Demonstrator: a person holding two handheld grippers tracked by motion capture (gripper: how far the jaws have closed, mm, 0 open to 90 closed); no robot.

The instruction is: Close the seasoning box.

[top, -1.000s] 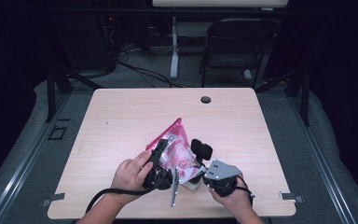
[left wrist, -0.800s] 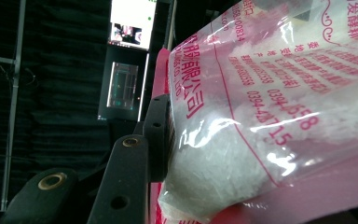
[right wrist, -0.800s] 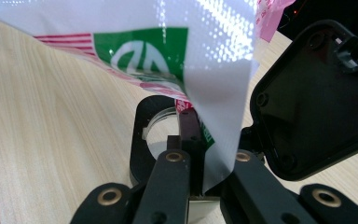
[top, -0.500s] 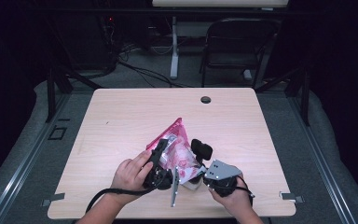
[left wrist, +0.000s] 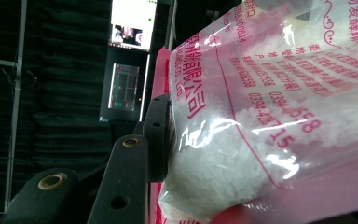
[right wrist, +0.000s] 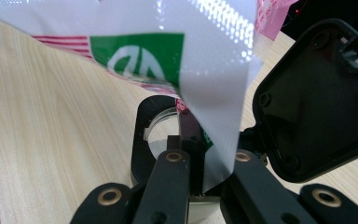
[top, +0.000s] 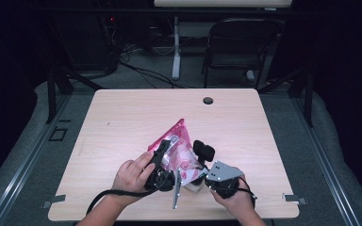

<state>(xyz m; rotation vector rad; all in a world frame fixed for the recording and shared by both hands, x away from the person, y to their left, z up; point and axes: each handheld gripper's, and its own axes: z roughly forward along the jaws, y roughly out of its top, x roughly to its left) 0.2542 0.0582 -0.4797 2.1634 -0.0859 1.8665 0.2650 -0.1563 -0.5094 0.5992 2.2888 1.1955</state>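
left hand-held gripper (top: pixel 164 155) is clamped across the body of a pink and clear plastic bag of white grains (top: pixel 178 149); in the left gripper view one black jaw presses flat into the bag's side (left wrist: pixel 270 116). the bag sits lifted over the front middle of the light wooden desk (top: pixel 122 117), tilted with a corner poking up and away. right hand-held gripper (top: pixel 199 178) is pinched tight on the bag's lower white edge (right wrist: pixel 214 93). a black round thing (top: pixel 204 150) sits just beside the bag.
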